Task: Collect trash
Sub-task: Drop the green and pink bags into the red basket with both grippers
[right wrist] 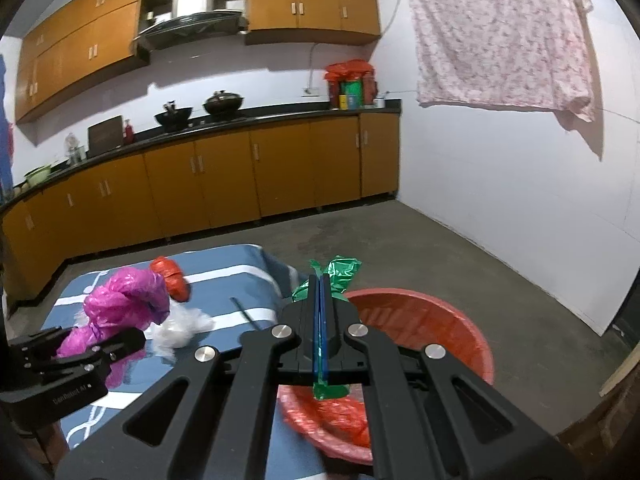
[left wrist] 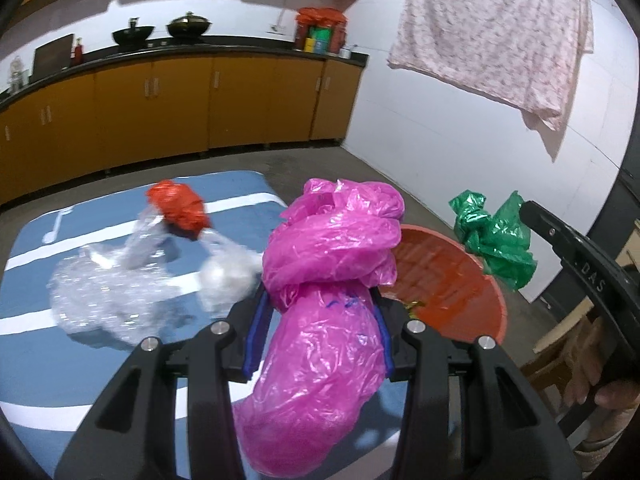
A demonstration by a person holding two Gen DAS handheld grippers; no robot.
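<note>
My left gripper (left wrist: 320, 300) is shut on a crumpled pink plastic bag (left wrist: 332, 280) and holds it above the blue striped table (left wrist: 36, 360), beside the red basin (left wrist: 452, 280). The pink bag also shows in the right wrist view (right wrist: 124, 300). My right gripper (right wrist: 322, 280) is shut on a green plastic bag (right wrist: 340, 270) over the red basin (right wrist: 420, 320); this green bag shows in the left wrist view (left wrist: 496, 240). A red bag (left wrist: 180, 210) and clear crumpled plastic (left wrist: 120, 280) lie on the table.
Red plastic (right wrist: 344, 412) lies inside the basin. Yellow kitchen cabinets (right wrist: 240, 172) with pots on the counter line the back wall. A floral cloth (right wrist: 500, 32) hangs on the white wall at right. Bare concrete floor (right wrist: 440, 248) lies beyond the basin.
</note>
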